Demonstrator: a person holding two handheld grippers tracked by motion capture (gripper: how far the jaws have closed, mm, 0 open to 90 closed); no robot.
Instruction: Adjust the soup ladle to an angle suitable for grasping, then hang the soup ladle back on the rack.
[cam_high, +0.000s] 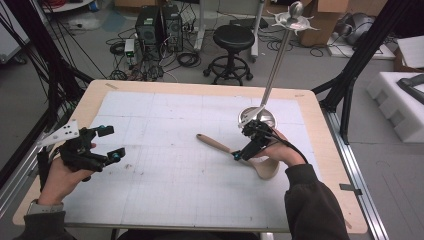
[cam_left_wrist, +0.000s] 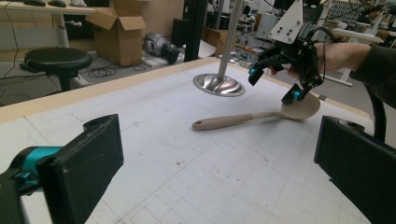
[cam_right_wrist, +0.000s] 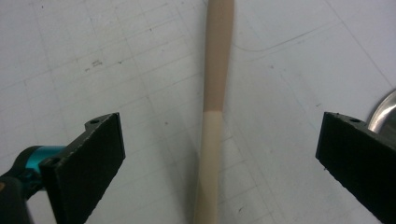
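No brand, label or writing can be read on anything here; the counter's white mat (cam_high: 165, 175) carries only a faint printed grid and a few small dark specks.

The right tool (cam_high: 248, 142) is released, its jaws spread wide and hanging just above the beige ladle (cam_high: 235, 151), which lies flat on the mat. In the right gripper view the ladle's handle (cam_right_wrist: 212, 116) runs straight up the middle between the two black pads, clear of both. The bowl of the ladle (cam_left_wrist: 301, 107) sits under the right hand, toward the counter's right edge; the handle tip points away toward the left tool.

Just beyond the right tool stands a steel stand (cam_high: 256, 117), its round base on the mat and its pole leaning up and away.

The left tool (cam_high: 97, 146) is also released, jaws apart with nothing between them, hovering near the counter's left edge. Between the two tools the mat lies open, with free room toward the near edge too.
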